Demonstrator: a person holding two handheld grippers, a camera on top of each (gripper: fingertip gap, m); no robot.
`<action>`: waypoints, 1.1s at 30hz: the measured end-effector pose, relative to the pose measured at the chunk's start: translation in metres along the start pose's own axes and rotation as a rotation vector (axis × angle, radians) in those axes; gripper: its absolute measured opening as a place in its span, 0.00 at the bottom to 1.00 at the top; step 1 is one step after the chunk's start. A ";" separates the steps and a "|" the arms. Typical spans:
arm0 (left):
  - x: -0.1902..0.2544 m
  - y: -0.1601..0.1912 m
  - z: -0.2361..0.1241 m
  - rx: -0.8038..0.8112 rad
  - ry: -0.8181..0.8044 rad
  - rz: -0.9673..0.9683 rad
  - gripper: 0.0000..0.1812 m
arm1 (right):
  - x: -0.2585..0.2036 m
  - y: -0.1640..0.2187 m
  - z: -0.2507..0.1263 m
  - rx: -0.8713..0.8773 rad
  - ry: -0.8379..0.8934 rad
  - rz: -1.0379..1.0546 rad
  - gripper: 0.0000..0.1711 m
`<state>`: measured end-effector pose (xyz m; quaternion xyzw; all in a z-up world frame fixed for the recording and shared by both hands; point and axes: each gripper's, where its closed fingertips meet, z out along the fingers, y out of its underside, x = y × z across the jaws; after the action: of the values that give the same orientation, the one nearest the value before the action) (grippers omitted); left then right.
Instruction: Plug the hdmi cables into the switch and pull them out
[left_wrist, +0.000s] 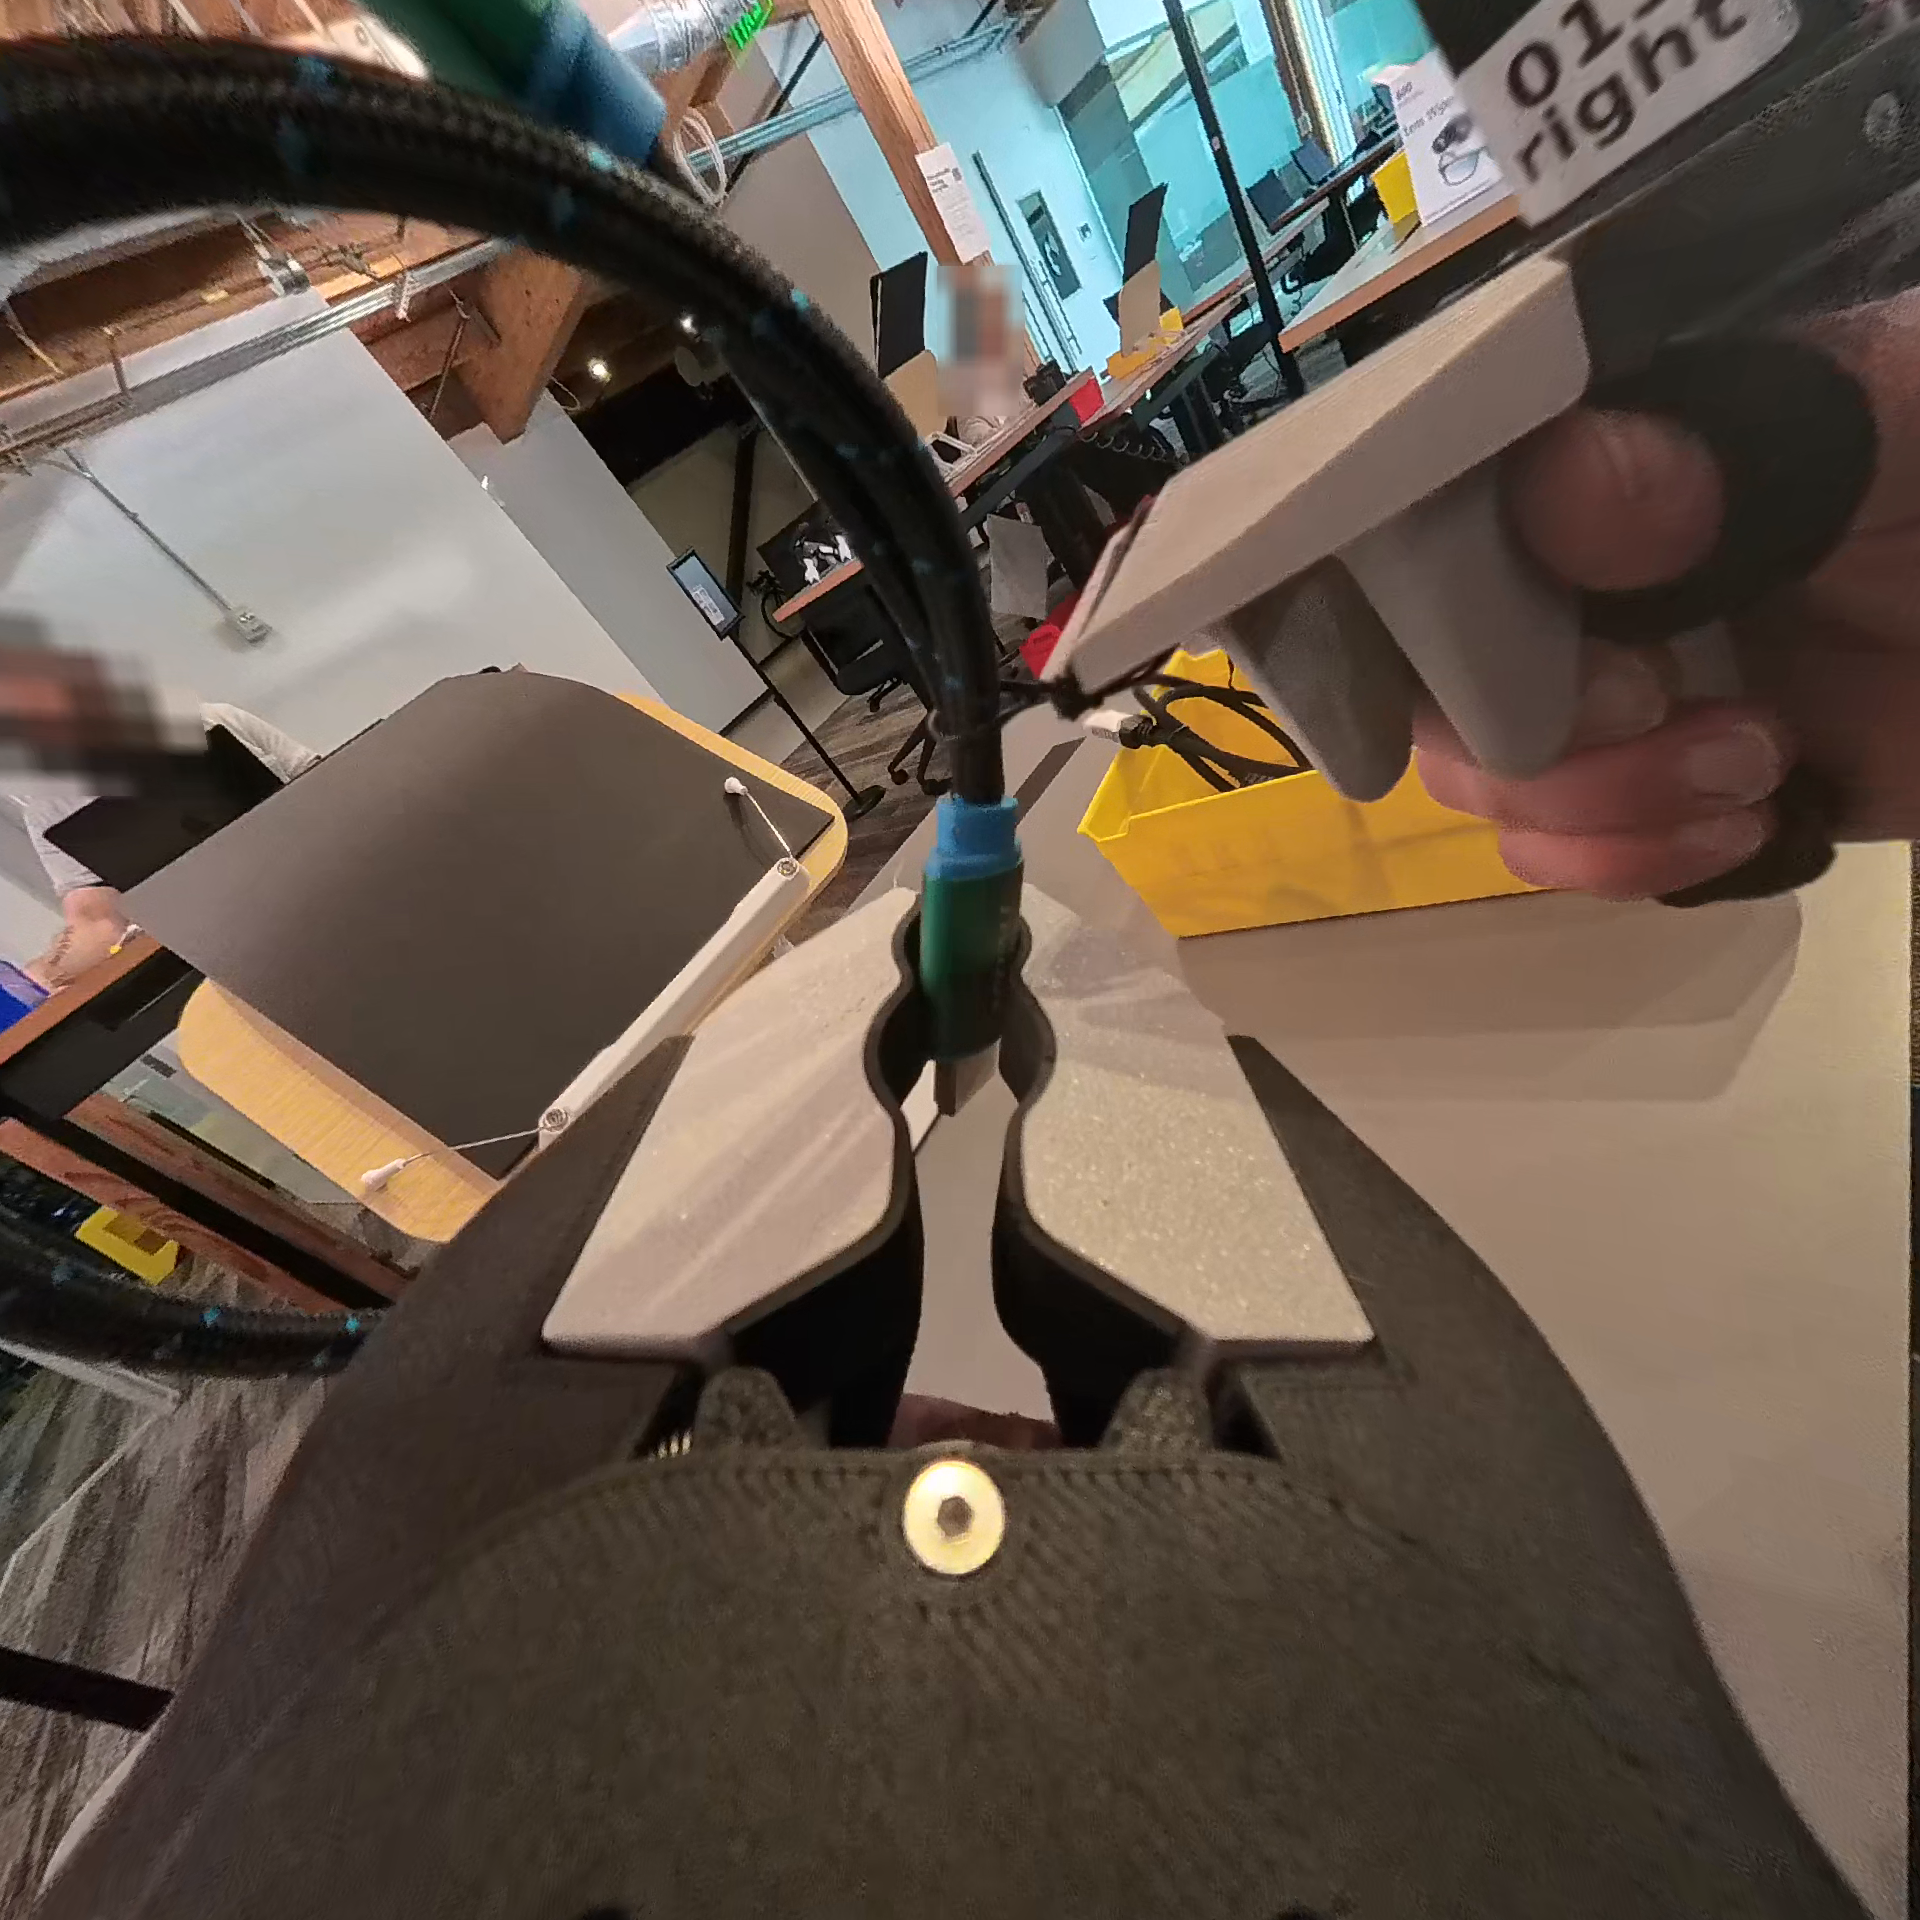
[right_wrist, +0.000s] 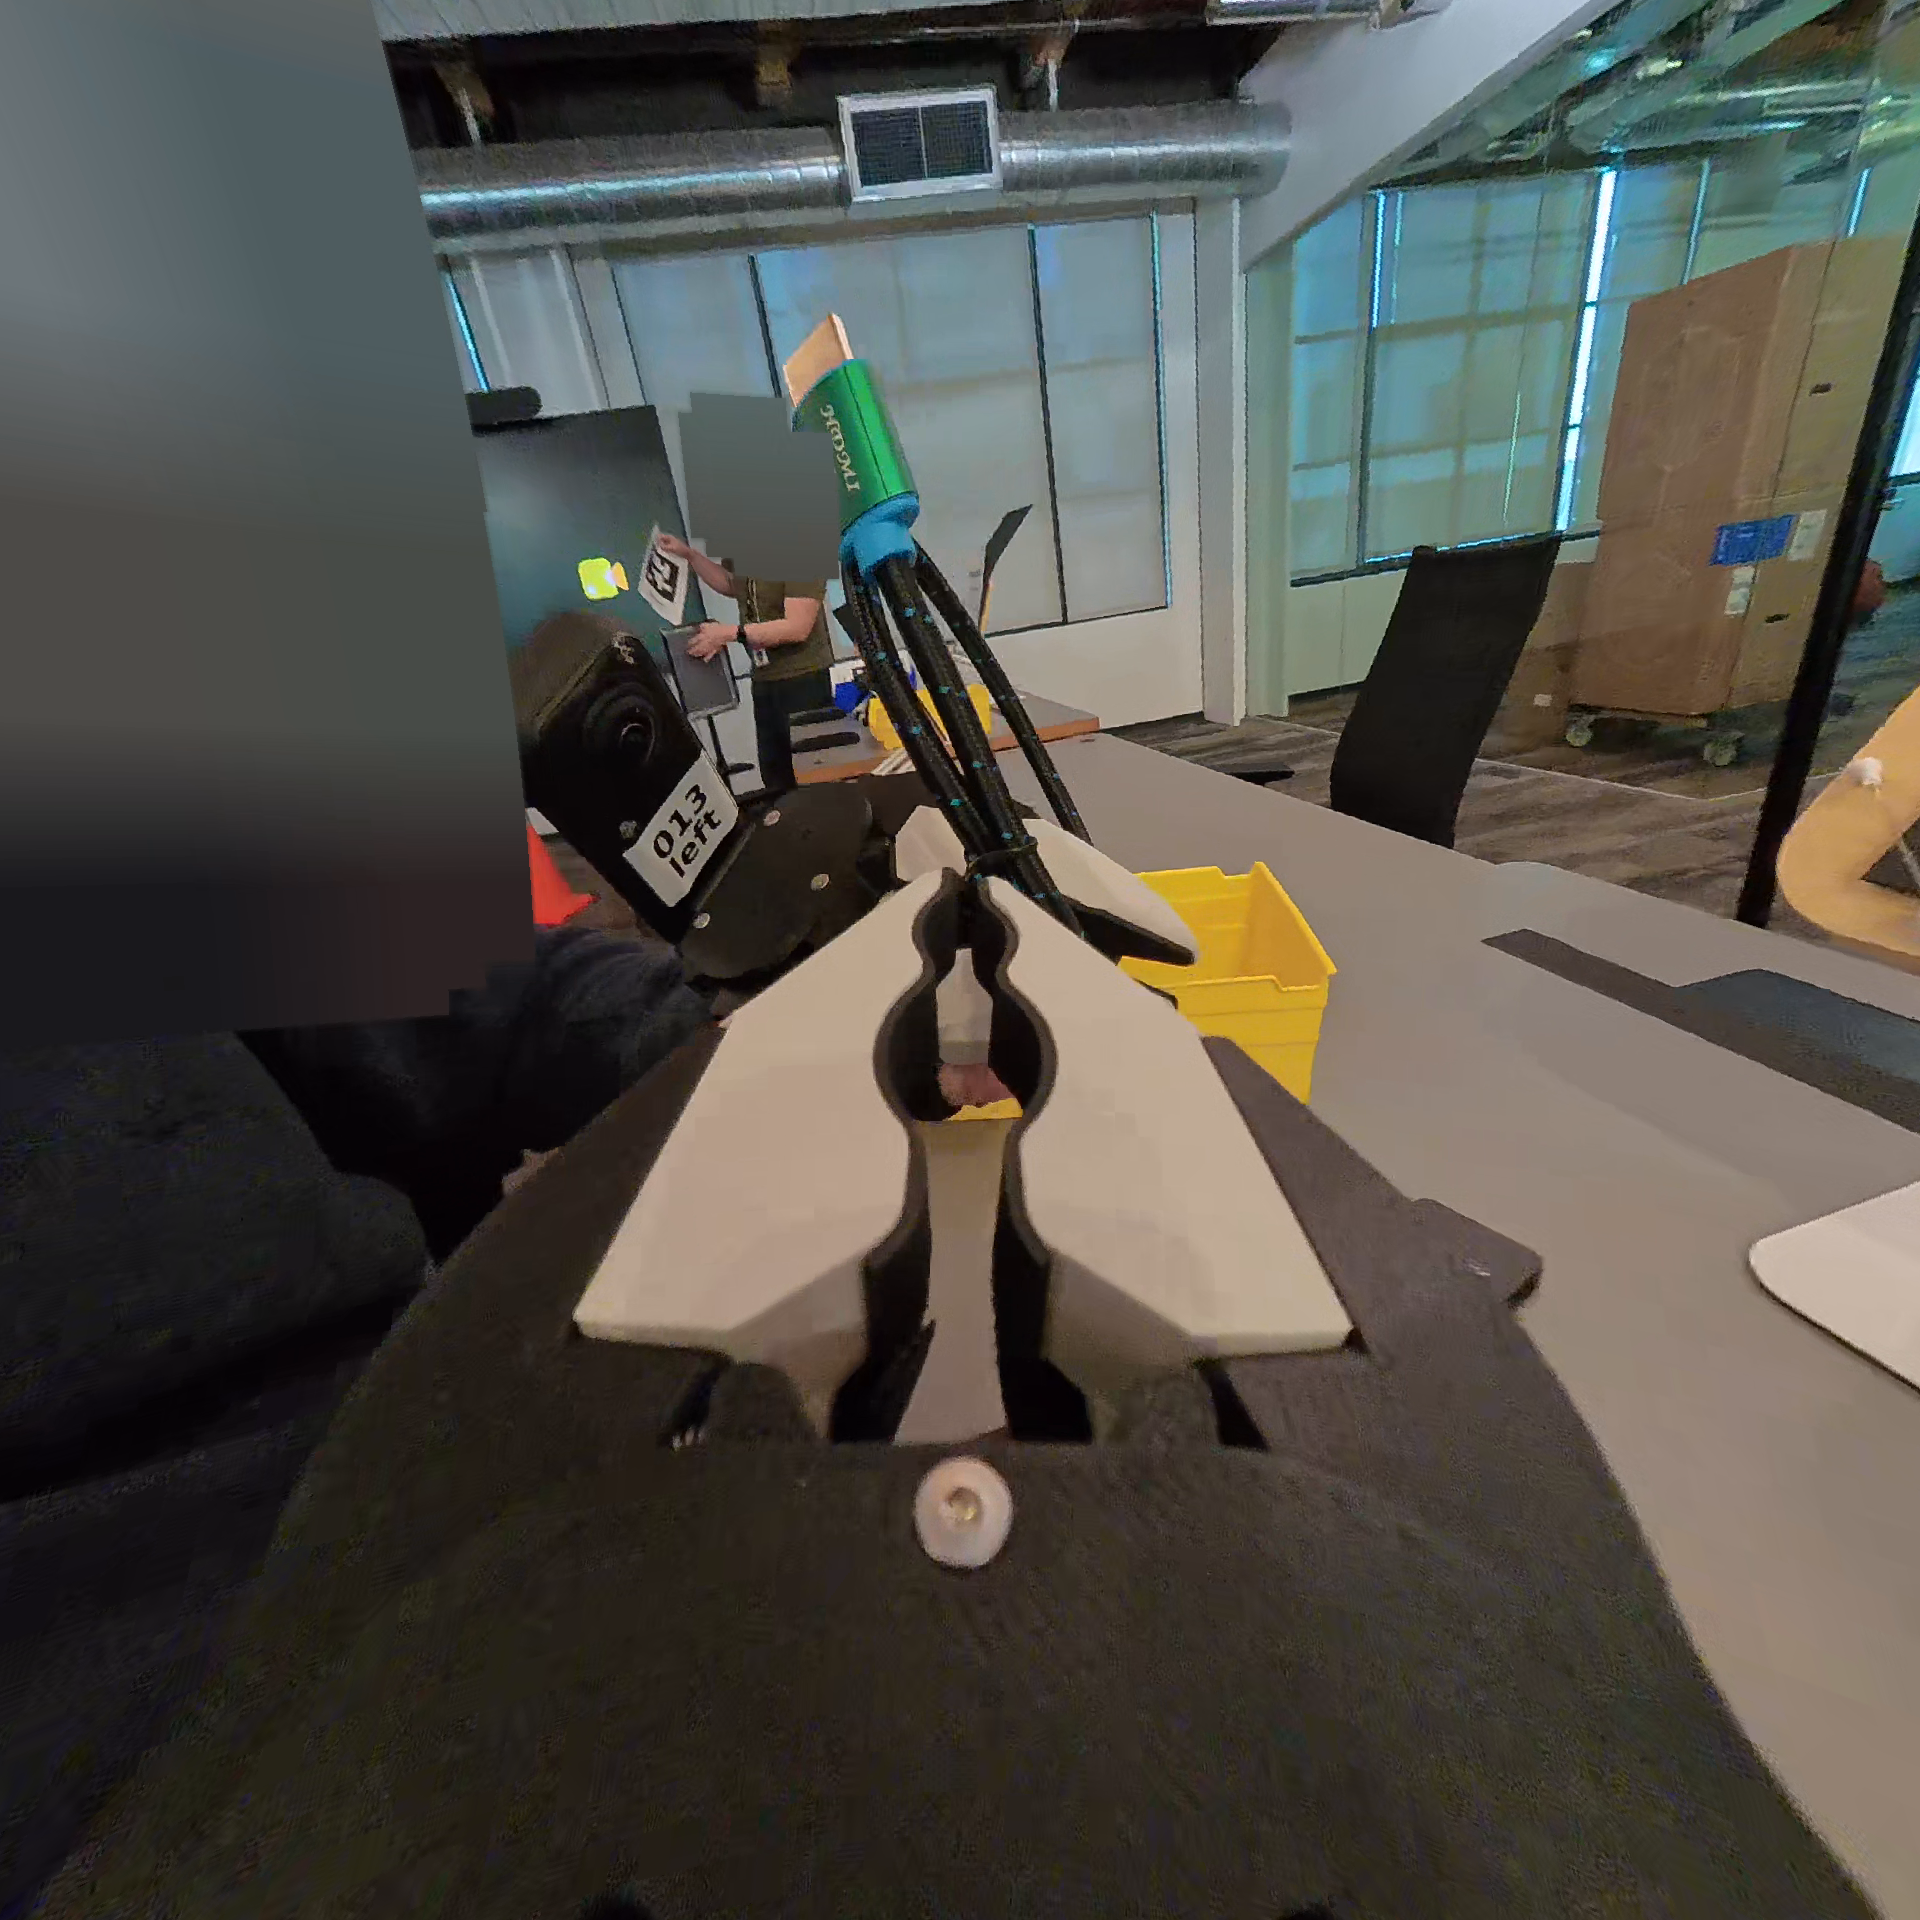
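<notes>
My left gripper is shut on a green HDMI plug with a blue collar; the plug's metal tip points back at the camera. Its black braided cable loops up and over to the left. The cable's second green plug stands free in the air with its metal tip up. My right gripper is shut on the bundled cable at a black tie, just above the left gripper's fingers. A hand holds the right gripper at the upper right of the left wrist view. No switch is in view.
A yellow bin holding another black cable stands on the grey table just beyond both grippers; it also shows in the right wrist view. A white pad corner lies at the right. A black chair and a person stand farther off. Spacing between my two grippers at the tips: around 6 cm.
</notes>
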<state>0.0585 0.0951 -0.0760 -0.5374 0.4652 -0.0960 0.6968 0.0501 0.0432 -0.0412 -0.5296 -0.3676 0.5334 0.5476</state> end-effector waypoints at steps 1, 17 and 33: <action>0.000 -0.001 0.000 0.003 -0.001 0.000 0.05 | 0.000 -0.001 -0.001 0.016 -0.013 0.041 0.00; -0.012 -0.012 -0.009 0.099 -0.151 0.128 0.05 | -0.004 -0.003 0.002 0.401 -0.222 0.778 0.00; -0.007 -0.006 -0.003 0.045 -0.018 -0.093 0.05 | 0.004 0.003 0.010 -0.289 0.385 -0.967 0.08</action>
<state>0.0542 0.0952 -0.0671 -0.5436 0.4313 -0.1339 0.7074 0.0407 0.0488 -0.0436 -0.4581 -0.5321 0.0574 0.7097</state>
